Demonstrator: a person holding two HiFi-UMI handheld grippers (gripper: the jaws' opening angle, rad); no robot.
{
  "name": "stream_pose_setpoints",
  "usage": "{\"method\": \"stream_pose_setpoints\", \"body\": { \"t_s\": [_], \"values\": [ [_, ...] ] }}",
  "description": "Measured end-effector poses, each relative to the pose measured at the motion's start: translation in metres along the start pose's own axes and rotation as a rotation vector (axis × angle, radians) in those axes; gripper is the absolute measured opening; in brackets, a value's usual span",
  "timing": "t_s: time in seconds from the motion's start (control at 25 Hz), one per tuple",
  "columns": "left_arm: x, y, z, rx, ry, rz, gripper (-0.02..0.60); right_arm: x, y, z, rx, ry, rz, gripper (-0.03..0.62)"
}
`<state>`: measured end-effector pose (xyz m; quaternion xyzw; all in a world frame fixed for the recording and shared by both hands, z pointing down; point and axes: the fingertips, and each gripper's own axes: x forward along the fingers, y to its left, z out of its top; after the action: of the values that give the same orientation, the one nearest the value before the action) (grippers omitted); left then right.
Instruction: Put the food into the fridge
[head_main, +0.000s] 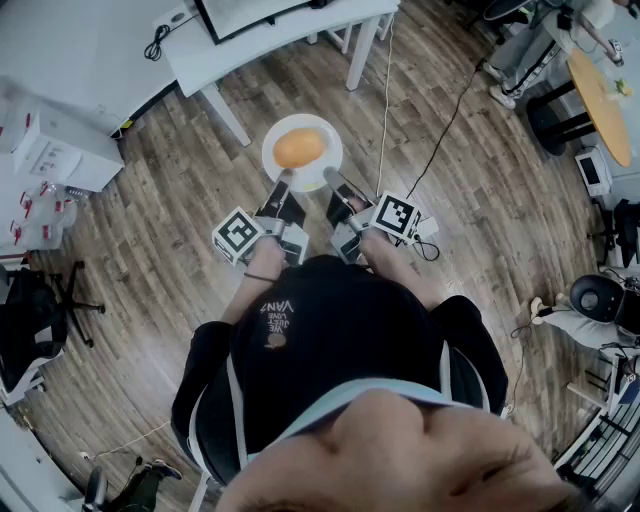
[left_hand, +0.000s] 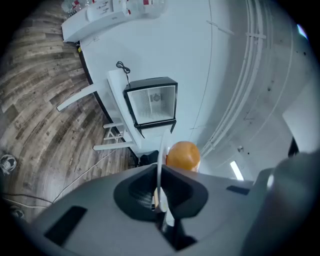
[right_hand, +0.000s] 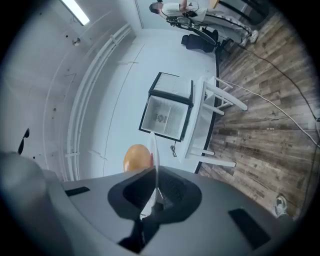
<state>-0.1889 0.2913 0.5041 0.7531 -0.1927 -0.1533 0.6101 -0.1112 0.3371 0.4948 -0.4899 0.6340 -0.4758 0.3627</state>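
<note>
- Carrying step: left claw (head_main: 283, 180) and right claw (head_main: 330, 177) each pinch the plate (head_main: 318, 128) rim, orange food (head_main: 299, 148) aboard.
- Next (my guess): approach the fridge (left_hand: 151, 102) beyond the plate, keeping it level.

Cool, even indoor light fills the room. It is rather dim in the head view, where the white plate (head_main: 328, 168) is the brightest thing and nearly washes out. Floor (head_main: 150, 260) planks bow toward the edges from wide-angle distortion. Both gripper views have dark, rounded corners. A ceiling strip light (right_hand: 75, 11) glares and pales the wall (right_hand: 150, 55). The left hand-held gripper (left_hand: 160, 197) and right hand-held gripper (right_hand: 156, 192) look soft and out of focus close to their lenses. Shadows are faint.
</note>
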Motion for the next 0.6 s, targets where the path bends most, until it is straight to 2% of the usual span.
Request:
{"method": "stream_pose_setpoints", "body": {
  "t_s": [0.44,0.6],
  "values": [
    [0.007,0.003,0.013,-0.013,0.013,-0.006,0.031,0.014,0.001,0.005,-0.014,-0.017,-0.01,0.025],
    [0.009,0.005,0.02,-0.021,0.025,-0.014,0.031,0.021,-0.002,0.003,-0.03,-0.026,-0.04,0.025]
  ]
}}
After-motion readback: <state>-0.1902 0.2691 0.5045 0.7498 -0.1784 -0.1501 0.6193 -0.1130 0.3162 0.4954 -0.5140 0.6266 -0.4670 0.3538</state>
